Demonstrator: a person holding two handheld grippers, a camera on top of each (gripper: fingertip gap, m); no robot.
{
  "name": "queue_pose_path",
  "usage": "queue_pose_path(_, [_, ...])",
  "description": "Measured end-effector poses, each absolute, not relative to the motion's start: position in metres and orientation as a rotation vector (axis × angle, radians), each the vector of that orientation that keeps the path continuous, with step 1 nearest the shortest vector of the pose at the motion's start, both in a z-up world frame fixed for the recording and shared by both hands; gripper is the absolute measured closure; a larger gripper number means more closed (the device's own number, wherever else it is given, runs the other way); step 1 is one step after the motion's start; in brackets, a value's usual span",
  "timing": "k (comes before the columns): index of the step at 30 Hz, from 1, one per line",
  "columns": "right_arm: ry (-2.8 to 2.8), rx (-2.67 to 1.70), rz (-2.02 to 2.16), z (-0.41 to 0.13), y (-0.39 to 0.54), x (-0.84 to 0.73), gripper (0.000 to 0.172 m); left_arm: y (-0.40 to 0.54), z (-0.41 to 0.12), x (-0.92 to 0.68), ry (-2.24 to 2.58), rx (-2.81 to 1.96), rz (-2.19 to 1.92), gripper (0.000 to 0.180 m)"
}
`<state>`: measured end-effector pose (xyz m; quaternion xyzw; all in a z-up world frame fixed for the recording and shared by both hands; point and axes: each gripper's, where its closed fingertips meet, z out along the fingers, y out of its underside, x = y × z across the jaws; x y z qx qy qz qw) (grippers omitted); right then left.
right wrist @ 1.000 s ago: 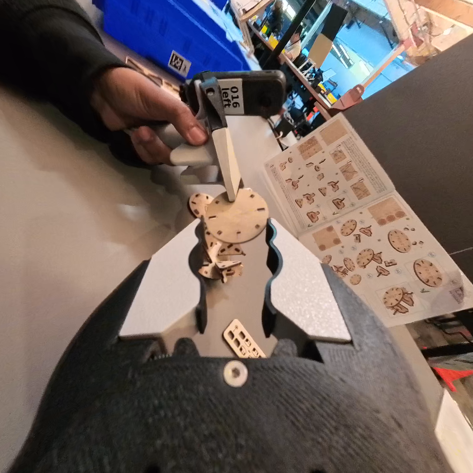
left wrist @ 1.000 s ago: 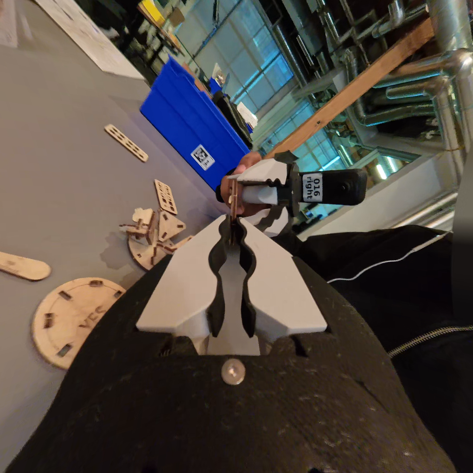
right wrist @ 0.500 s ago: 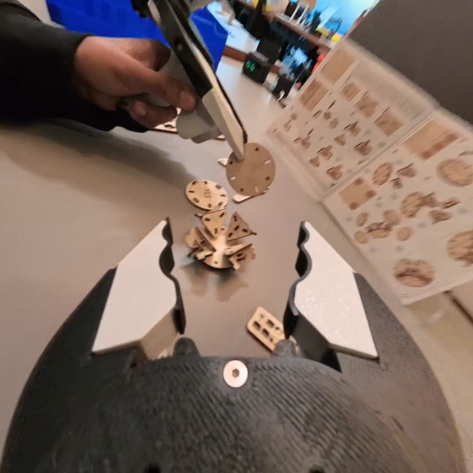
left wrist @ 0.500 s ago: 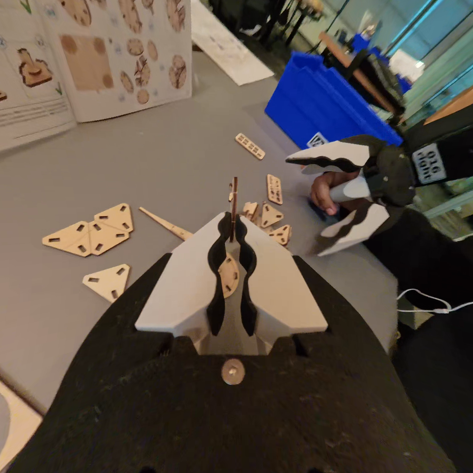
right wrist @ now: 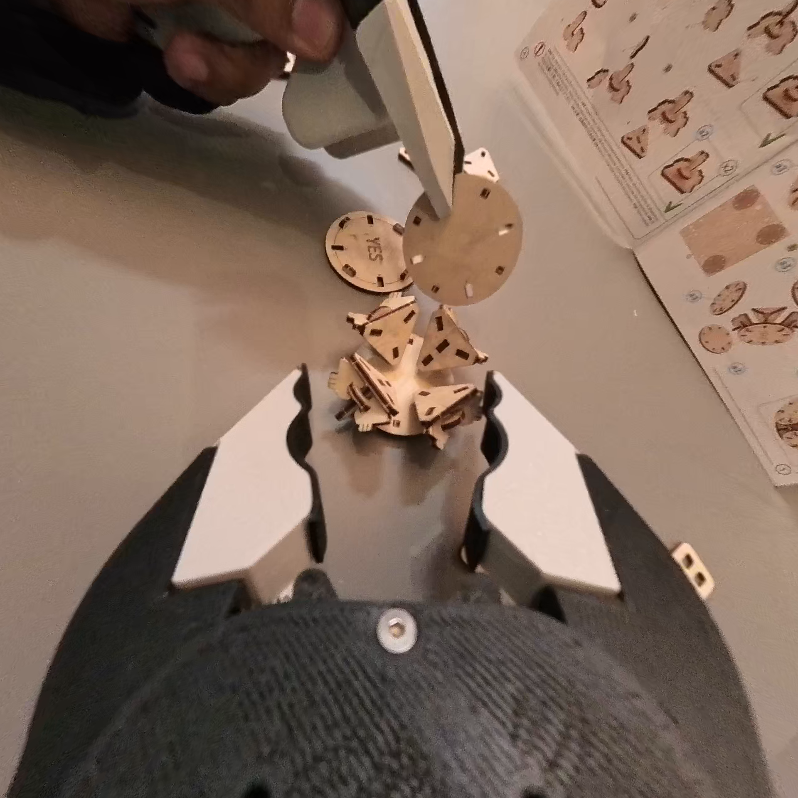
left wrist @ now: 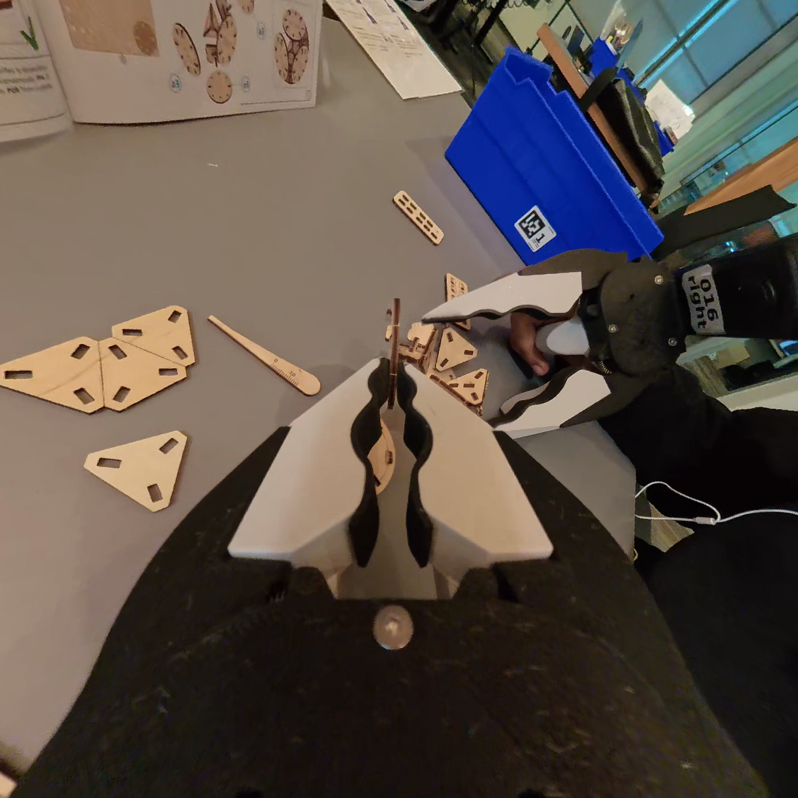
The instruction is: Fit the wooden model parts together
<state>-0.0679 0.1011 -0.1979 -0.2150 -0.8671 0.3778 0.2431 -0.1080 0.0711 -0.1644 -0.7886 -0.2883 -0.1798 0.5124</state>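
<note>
Wooden assembly (right wrist: pixel 406 380) blocks the open right jaws' gap.

Booklet (left wrist: pixel 181 56) cut off by top/left edge; second wooden disc (left wrist: pixel 382 457) mostly hidden behind left gripper's fingers (left wrist: pixel 328 453).

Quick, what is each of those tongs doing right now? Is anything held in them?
Left tongs: closed on a thin wooden disc, pinched at its edge.
Right tongs: open, holding nothing, with a small wooden assembly on the table between their tips.

Pale slotted wooden disc (right wrist: pixel 464 242), blue bin (left wrist: pixel 548 164)
</note>
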Motion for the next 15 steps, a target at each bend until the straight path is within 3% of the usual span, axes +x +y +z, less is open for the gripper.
queue_pose_path(15, [-2.353,-0.657,1.019,-0.1983,0.1089,-0.0701,0.101,0.0795,-0.1646,-0.1033,-0.612,-1.901,-0.308,0.180])
